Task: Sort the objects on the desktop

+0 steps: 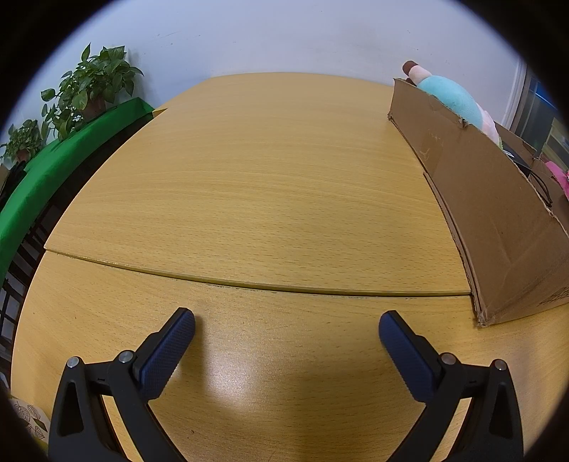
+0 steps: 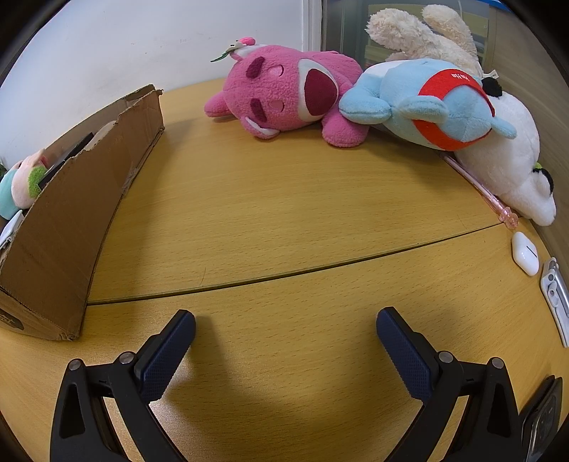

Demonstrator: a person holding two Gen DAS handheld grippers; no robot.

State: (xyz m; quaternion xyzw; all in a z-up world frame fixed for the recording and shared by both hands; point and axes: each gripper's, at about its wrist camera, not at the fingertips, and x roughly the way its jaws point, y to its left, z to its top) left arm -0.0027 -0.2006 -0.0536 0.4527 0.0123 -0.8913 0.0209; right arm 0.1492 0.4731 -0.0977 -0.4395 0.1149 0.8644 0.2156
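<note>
A cardboard box (image 1: 490,213) stands on the wooden table at the right of the left wrist view, with a teal plush (image 1: 448,97) inside. The box also shows at the left in the right wrist view (image 2: 71,213). A pink plush (image 2: 284,92), a blue plush with red bands (image 2: 437,103), a white plush (image 2: 505,160) and a cream plush (image 2: 419,32) lie at the far side of the table. My left gripper (image 1: 286,328) is open and empty above bare table. My right gripper (image 2: 284,327) is open and empty, well short of the plushes.
A pink pen (image 2: 483,188), a white earbud case (image 2: 525,253), a white clip-like item (image 2: 554,298) and a dark watch (image 2: 540,423) lie along the right edge. Potted plants (image 1: 89,85) and a green cloth (image 1: 53,170) are left of the table.
</note>
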